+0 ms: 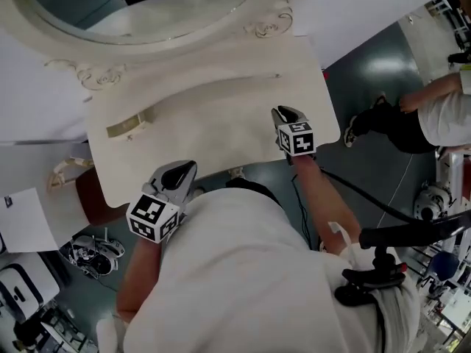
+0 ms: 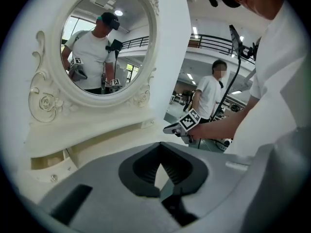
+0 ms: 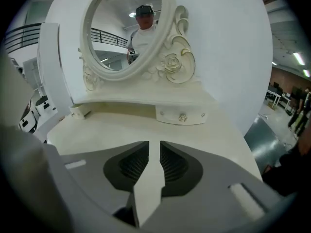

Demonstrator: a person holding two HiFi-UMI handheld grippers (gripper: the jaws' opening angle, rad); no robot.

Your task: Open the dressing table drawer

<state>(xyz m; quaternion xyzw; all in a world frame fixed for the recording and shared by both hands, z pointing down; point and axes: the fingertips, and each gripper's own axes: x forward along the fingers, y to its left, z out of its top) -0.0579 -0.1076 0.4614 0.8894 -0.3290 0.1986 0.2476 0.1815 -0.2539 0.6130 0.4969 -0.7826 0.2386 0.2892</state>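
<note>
The cream dressing table (image 1: 221,134) carries an oval mirror (image 1: 140,9) at its back. A small right drawer (image 3: 180,114) with a metal knob (image 3: 182,118) sits shut under the mirror shelf. The left small drawer (image 1: 129,126) (image 2: 48,166) sticks out a little. My right gripper (image 1: 282,113) (image 3: 154,147) hovers over the tabletop in front of the right drawer, jaws open with a narrow gap and nothing between them. At the table's near left edge my left gripper (image 1: 185,169) (image 2: 160,147) points toward the mirror, its fingertips meeting, empty.
A person (image 1: 441,112) stands on the dark floor to the right of the table. A black cable (image 1: 368,197) runs along the floor there. A reddish stool (image 1: 92,197), a white sheet (image 1: 26,219) and equipment (image 1: 92,252) sit at the table's left.
</note>
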